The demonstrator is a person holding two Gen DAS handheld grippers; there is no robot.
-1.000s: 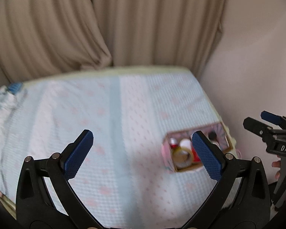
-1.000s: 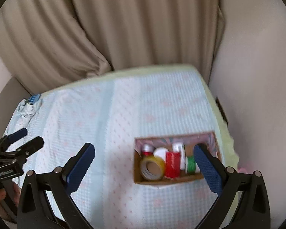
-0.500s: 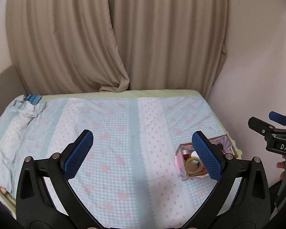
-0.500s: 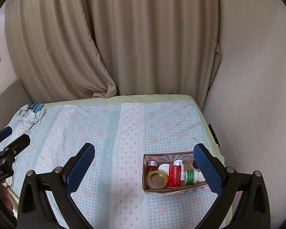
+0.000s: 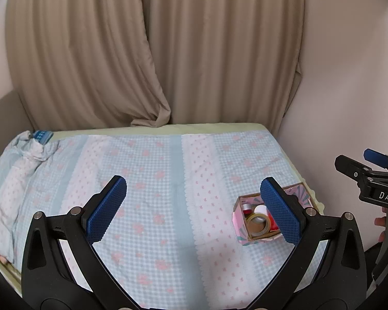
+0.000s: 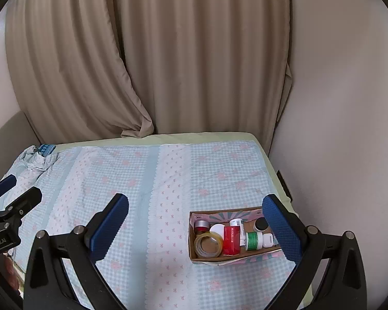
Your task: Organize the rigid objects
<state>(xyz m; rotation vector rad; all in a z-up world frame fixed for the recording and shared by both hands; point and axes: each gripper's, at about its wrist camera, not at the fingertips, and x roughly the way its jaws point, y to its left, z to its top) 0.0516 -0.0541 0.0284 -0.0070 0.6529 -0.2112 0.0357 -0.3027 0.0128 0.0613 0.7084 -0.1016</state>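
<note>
All the stuff sits in one open cardboard box (image 6: 194, 245), lower right of the frame, on the bed. Inside: a tape roll (image 6: 209, 244) lying flat at the left, a red carton (image 6: 231, 240) standing in the middle, a green-banded bottle (image 6: 254, 240) on its side, a white disc (image 6: 217, 229), a red jar with a silver cap (image 6: 201, 225), and a black-lidded jar (image 6: 261, 224) at the back right.

Left wrist view: blue pad (image 5: 279, 213) of the left gripper (image 5: 192, 211) is covering the right half of the cardboard box (image 5: 247, 235), hiding everything past the tape roll (image 5: 257, 226). Right gripper (image 5: 375, 178) is getting clipped by the frame edge. Right wrist view: pad (image 6: 280, 230) of the right gripper (image 6: 195, 228) is masking the box's (image 6: 207, 257) right end; red carton (image 6: 231, 240) label is reading too small. Left gripper (image 6: 6, 208) is running off-frame.
</note>
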